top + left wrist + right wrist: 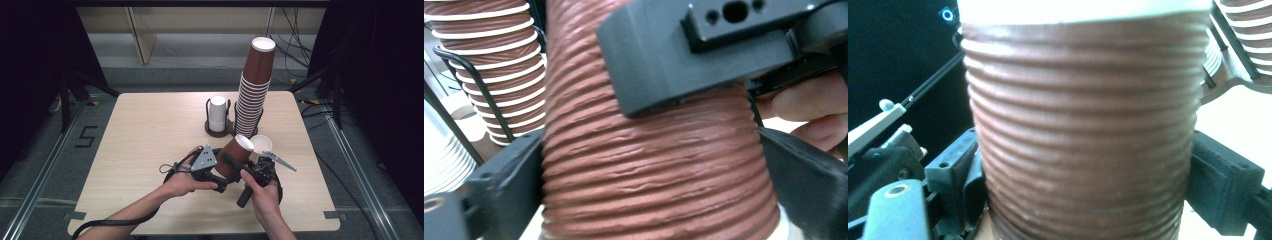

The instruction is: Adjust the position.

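A brown ribbed paper cup (236, 154) is held tilted above the table's near edge, its white base turned up and to the right. My left gripper (222, 175) comes in from the left. In the left gripper view its two black jaws press on opposite sides of the cup (654, 165), so it is shut on it. My right gripper (241, 162) reaches in from the right, one jaw lying across the cup wall. In the right gripper view the cup (1083, 130) sits between both jaws, which touch its sides. A white cup mouth (261, 144) shows just right of the brown cup.
A tall stack of upturned brown cups (254, 95) stands in a black wire holder at the back of the wooden table (150, 130). Beside it a white cup (217, 112) sits in a second holder (218, 131). Dark stands and cables flank the table.
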Motion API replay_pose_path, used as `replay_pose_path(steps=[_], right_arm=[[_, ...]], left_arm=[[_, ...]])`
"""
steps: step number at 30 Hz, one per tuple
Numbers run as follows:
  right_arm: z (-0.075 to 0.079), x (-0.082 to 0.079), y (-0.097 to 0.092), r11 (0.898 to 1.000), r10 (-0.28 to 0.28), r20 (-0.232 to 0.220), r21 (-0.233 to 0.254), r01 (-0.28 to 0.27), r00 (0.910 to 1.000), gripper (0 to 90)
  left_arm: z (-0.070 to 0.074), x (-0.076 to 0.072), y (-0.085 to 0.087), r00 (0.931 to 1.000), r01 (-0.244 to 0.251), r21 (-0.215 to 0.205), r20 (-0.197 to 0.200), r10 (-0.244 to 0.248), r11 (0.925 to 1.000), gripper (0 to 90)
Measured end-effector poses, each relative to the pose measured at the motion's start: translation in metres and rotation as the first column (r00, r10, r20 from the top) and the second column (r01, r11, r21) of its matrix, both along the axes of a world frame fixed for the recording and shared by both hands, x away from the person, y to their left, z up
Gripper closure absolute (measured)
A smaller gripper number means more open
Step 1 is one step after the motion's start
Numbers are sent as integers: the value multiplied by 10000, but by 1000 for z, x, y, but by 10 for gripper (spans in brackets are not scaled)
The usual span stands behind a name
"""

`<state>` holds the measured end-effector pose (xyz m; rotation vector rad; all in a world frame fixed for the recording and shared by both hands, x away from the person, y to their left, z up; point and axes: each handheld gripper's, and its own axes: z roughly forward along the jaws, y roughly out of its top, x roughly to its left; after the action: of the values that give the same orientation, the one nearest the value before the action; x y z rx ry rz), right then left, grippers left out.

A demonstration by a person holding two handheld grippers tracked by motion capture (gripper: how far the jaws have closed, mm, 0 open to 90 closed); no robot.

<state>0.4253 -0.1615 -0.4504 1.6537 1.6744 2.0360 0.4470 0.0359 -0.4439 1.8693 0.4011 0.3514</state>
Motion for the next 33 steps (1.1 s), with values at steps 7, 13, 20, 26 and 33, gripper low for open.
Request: replay_pose_path(steps=[7,13,20,26,33], right_arm=[[4,1,1,9995,282,79,-169,-281,9996,119],[8,0,-1,9968,770,304,-233,-763,9966,36],[11,-5,-4,9929,1043,360,-613,-1019,9939,35],[14,-11,-20,9836,1339,572,-1296,-1256,9893,49],[8,-11,-33,9530,2103,378,-2308,-1962,9769,74]], left_arm=[[3,-2,2,10000,26,-179,-13,-26,9998,104],[7,0,5,10000,73,-80,66,-72,9999,109],[11,2,11,9997,8,64,249,-10,10000,109],[16,2,23,9994,-99,647,328,78,9979,108],[15,-2,32,9992,-9,1396,396,-47,9902,106]])
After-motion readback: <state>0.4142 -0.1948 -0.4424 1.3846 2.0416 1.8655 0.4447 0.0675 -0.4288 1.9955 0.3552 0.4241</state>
